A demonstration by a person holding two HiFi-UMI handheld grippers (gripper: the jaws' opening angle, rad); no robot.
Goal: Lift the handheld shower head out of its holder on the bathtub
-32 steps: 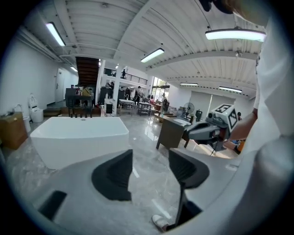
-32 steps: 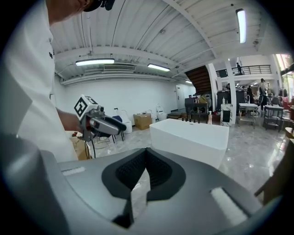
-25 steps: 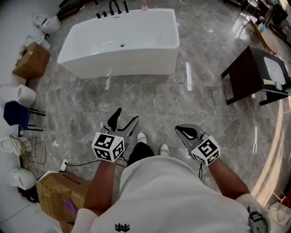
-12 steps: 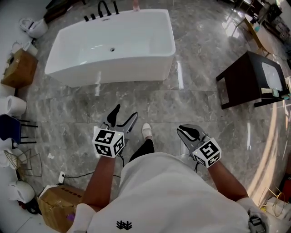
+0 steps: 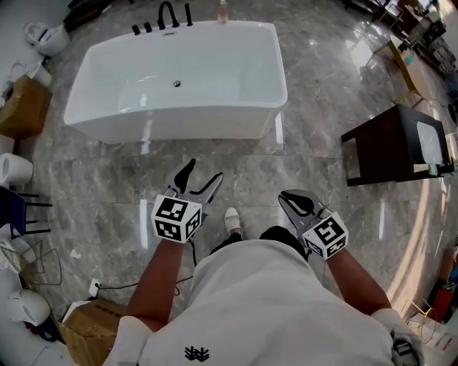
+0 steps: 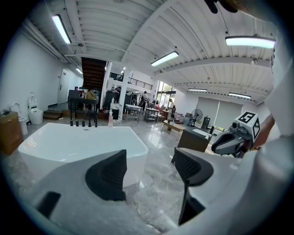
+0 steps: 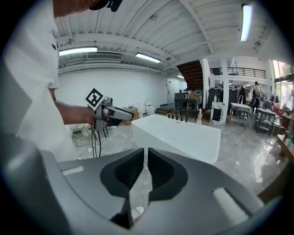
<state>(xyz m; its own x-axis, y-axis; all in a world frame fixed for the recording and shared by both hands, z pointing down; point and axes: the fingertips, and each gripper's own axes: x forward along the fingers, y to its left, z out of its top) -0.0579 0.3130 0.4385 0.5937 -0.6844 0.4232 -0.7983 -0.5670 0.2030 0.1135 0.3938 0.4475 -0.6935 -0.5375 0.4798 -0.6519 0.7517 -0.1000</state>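
Observation:
The white bathtub (image 5: 179,78) stands on the marble floor ahead of me. Black tap fittings (image 5: 166,16) rise from its far rim; which of them is the handheld shower head I cannot tell at this distance. My left gripper (image 5: 201,174) is open and empty, well short of the tub's near wall. My right gripper (image 5: 286,199) is shut on nothing, lower and to the right. The left gripper view looks between the open jaws (image 6: 149,167) at the tub (image 6: 82,142) and the fittings (image 6: 82,120). The right gripper view shows the closed jaws (image 7: 146,165), the tub (image 7: 183,135) and the left gripper (image 7: 112,112).
A dark side table (image 5: 393,143) stands to the right. Along the left wall are a cardboard box (image 5: 21,107), white toilets (image 5: 14,168) and a blue chair (image 5: 11,207). Another box (image 5: 93,322) and a cable lie behind me at left. A pink bottle (image 5: 223,11) stands by the fittings.
I have walked closer to the bathtub, which now sits lower and larger in the head view. Both grippers are held as before, left open and right shut.

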